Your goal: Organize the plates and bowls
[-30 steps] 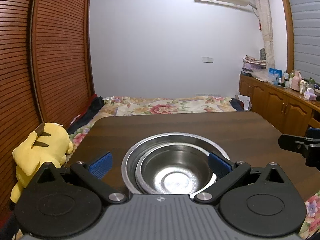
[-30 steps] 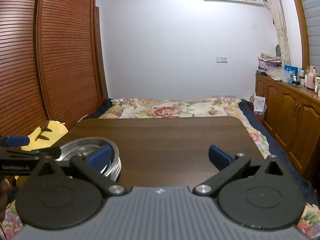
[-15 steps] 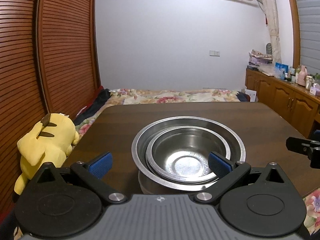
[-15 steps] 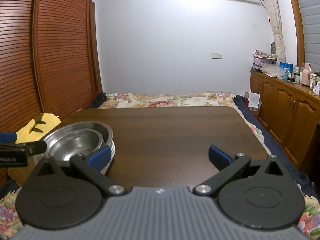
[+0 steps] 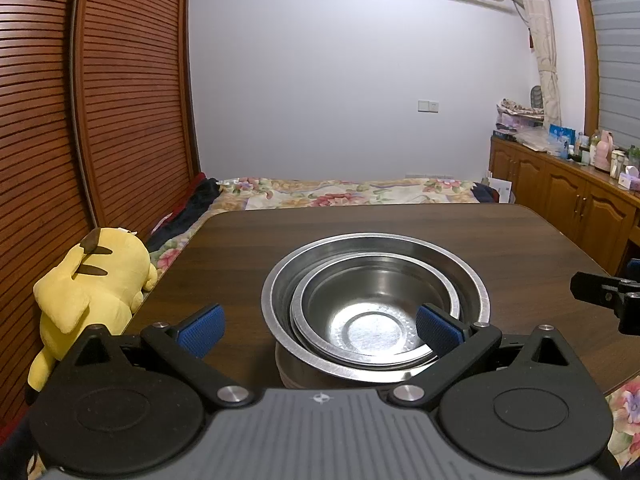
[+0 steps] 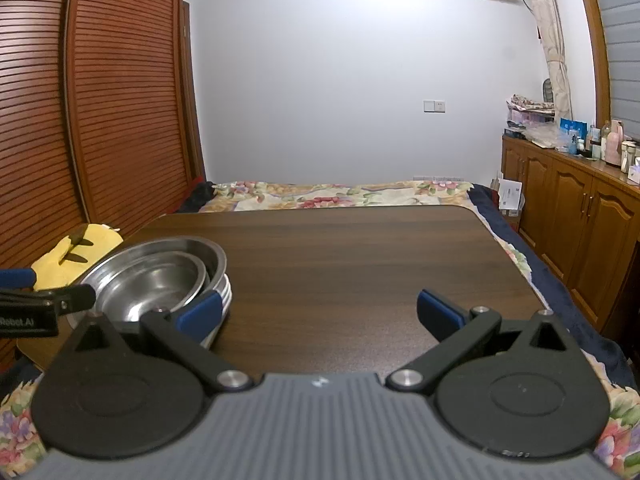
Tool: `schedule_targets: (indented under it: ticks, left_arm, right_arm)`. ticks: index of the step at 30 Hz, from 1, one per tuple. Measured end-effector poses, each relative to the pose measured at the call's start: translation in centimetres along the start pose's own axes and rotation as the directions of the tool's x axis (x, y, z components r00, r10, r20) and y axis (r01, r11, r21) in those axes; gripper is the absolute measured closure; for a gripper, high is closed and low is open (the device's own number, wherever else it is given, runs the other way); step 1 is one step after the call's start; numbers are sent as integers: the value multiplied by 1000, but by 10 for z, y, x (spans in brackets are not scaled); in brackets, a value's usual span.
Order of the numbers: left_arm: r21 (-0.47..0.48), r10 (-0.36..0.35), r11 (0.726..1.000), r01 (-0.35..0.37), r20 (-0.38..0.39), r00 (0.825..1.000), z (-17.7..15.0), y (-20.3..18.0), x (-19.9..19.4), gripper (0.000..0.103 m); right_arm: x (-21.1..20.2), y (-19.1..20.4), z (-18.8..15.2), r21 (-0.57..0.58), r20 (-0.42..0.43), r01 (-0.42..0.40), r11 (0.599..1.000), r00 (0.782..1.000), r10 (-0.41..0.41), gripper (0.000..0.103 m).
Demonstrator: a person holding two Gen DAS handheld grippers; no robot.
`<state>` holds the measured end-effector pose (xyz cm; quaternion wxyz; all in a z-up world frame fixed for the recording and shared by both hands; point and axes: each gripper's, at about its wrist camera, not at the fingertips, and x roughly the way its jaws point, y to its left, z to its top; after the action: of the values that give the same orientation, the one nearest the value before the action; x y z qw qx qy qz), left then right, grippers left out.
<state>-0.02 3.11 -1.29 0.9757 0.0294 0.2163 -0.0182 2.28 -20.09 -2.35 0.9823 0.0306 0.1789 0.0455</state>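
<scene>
A stack of steel bowls (image 5: 374,304) stands on the dark wooden table (image 5: 400,226), a small bowl (image 5: 372,322) nested in a wide one, with plate rims under them. My left gripper (image 5: 320,326) is open and empty, just in front of and above the stack. In the right wrist view the stack (image 6: 156,276) sits at the table's left front corner. My right gripper (image 6: 320,312) is open and empty over the bare table (image 6: 360,256), to the right of the stack.
A yellow plush toy (image 5: 88,284) lies off the table's left edge by the slatted wardrobe. A floral bed (image 5: 340,194) lies beyond the table. Wooden cabinets (image 6: 576,216) with bottles line the right wall. The other gripper's tip (image 5: 604,294) shows at the right.
Both grippers have drawn back and risen slightly from the stack, so more of the bowls and table shows. The bowls have stayed in place.
</scene>
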Motion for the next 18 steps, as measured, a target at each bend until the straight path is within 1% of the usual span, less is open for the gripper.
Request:
schedule_targets:
  ticks: [18]
  left_arm:
    - [0, 2, 1000, -2, 1, 1000, -1, -1, -1, 0]
  right_arm:
    - [1, 0, -1, -4, 4, 2, 1000, 1000, -2, 0]
